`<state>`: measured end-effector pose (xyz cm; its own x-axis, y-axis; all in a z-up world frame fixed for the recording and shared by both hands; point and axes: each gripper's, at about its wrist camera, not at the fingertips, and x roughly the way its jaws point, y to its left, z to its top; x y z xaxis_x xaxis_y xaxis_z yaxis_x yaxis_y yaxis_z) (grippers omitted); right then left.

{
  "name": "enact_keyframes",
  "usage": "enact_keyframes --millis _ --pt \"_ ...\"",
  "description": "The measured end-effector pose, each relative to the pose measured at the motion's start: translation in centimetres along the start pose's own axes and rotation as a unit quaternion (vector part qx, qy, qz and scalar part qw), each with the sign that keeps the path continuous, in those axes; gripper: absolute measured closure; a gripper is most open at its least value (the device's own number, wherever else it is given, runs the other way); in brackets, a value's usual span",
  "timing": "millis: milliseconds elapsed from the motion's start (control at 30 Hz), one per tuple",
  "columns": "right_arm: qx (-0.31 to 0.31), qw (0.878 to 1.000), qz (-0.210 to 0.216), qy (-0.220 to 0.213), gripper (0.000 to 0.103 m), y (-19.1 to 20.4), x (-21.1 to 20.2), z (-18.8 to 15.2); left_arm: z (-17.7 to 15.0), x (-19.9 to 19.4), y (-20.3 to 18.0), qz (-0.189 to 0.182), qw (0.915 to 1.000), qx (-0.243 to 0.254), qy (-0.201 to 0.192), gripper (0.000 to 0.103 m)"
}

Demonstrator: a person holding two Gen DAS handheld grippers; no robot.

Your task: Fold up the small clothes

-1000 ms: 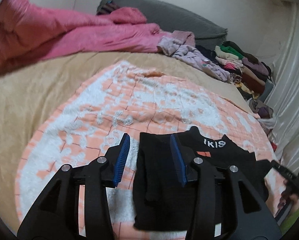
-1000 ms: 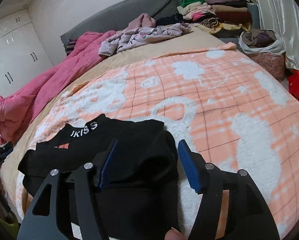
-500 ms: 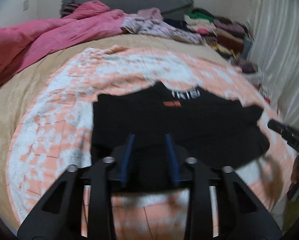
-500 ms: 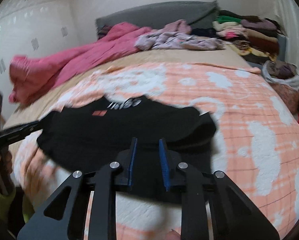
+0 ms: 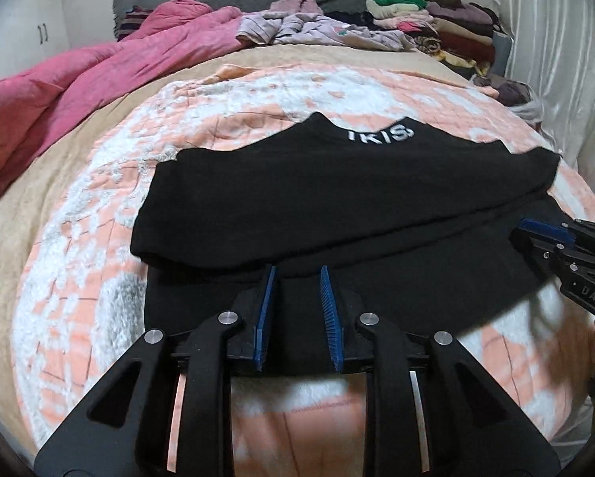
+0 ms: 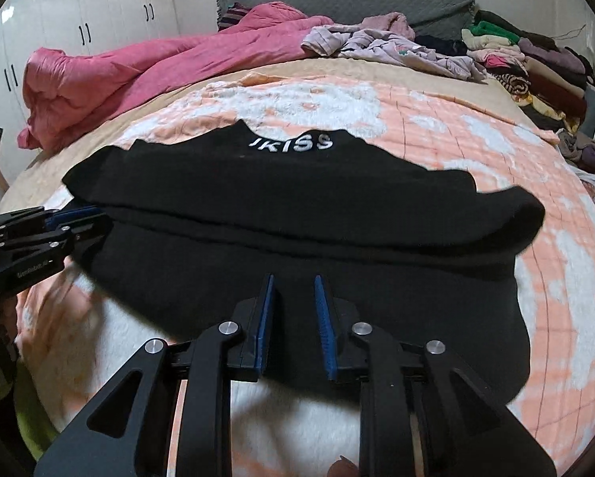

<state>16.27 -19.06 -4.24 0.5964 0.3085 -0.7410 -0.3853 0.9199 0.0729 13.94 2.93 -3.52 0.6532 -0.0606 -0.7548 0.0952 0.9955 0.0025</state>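
At the bottom of each view, the left gripper (image 5: 296, 310) and right gripper (image 6: 294, 318) each pinch the near hem of the black shirt (image 5: 337, 183), spread mid-frame on the peach blanket (image 5: 98, 214). Sleeves look tucked; the lengthwise fold remains. Unfolded clothes (image 6: 397, 45) wait at upper right.

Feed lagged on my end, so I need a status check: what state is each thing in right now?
Black top: spread on the blanket, sleeves folded in, near hem held by both tools.
Left tool: shut on the black top.
Right tool: shut on the black top.
Patterned blanket: lying flat on the bed.
Pink duvet: crumpled.
Clothes stack: folded, piled.
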Motion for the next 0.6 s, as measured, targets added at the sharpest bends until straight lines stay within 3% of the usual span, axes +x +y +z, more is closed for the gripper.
enact_keyframes --millis 400,600 --pt "-0.004 1.0 -0.014 -0.003 0.084 -0.9 3.1 4.1 4.1 2.5 1.4 0.014 0.9997 -0.017 -0.007 0.08" --pt "-0.002 0.999 -0.037 -0.032 0.082 -2.3 2.4 7.1 7.1 4.3 3.6 0.0 0.9976 -0.07 -0.003 0.08"
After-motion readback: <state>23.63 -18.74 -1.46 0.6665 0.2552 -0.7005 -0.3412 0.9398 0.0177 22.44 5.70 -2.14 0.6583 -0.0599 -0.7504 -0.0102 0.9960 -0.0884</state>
